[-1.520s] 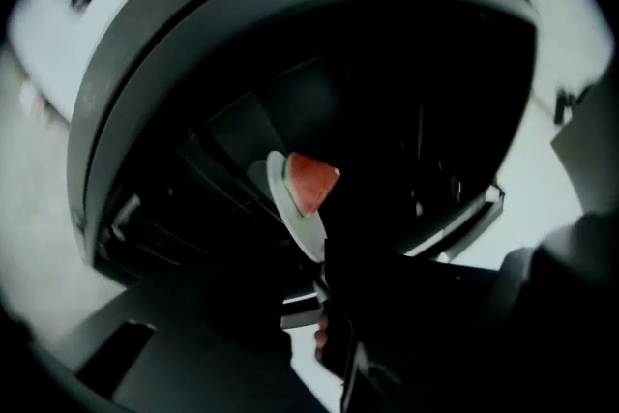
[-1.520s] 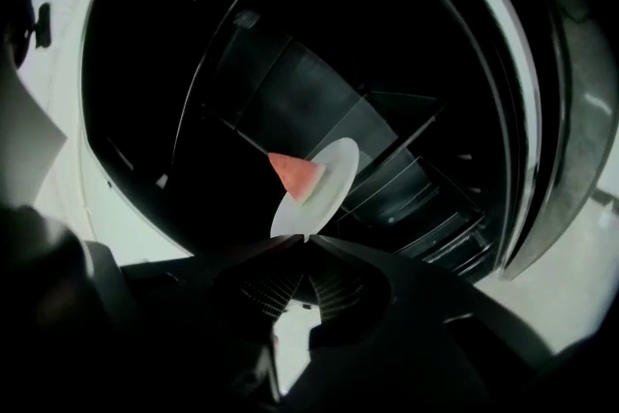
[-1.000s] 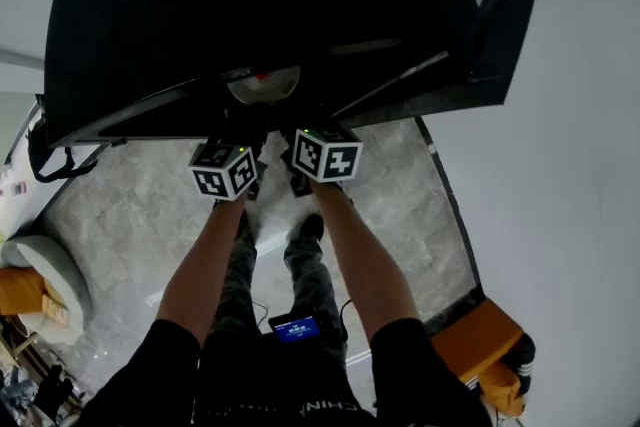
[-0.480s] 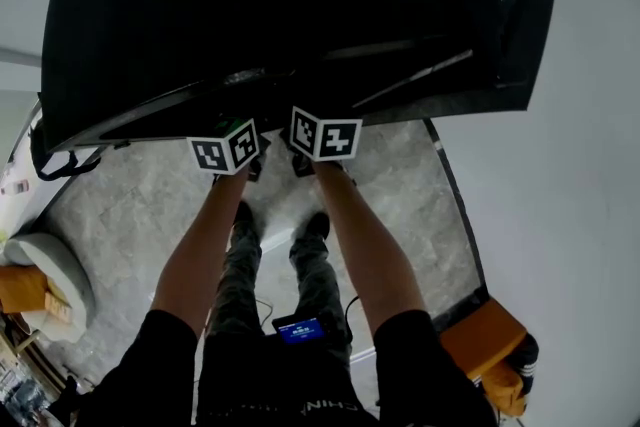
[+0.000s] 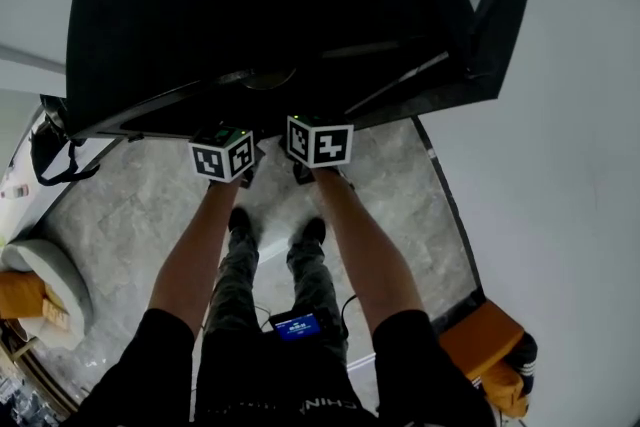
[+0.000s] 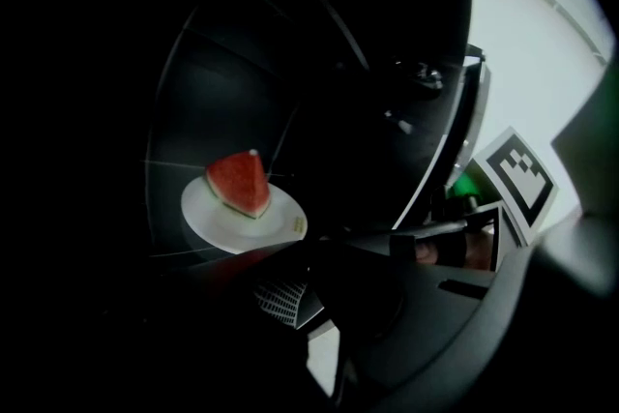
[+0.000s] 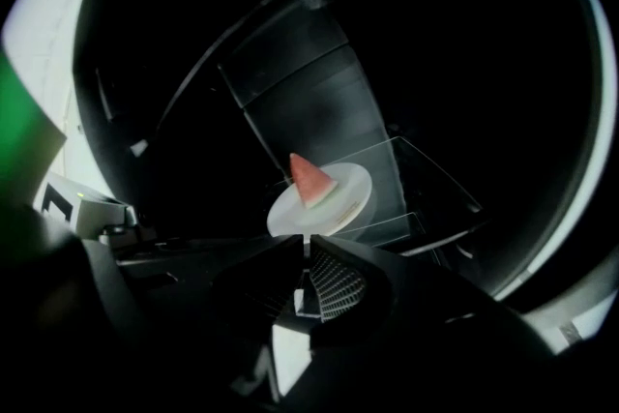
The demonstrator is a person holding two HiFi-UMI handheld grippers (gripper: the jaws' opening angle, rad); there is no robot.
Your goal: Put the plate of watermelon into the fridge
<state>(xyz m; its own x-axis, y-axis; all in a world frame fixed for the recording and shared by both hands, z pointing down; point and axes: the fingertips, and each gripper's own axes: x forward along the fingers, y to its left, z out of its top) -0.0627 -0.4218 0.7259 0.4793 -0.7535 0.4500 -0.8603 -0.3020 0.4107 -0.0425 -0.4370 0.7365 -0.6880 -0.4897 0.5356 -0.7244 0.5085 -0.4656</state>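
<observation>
Fridge (image 5: 250, 5) — black, interior dark, door (image 5: 500, 5) swung open on your right.
Plate (image 6: 221, 227) — white, lying flat on the glass shelf (image 7: 430, 179) inside the fridge, near the shelf's front edge. It carries one red watermelon (image 6: 240, 182) wedge, rind side down.
Your left tool (image 6: 308, 245): jaws pressed together on the plate's near rim.
Your right tool (image 7: 305, 247): likewise pinching that rim, just beside the left tool.
Both tools sit at the fridge's open front, above the marble floor (image 5: 120, 215).
</observation>
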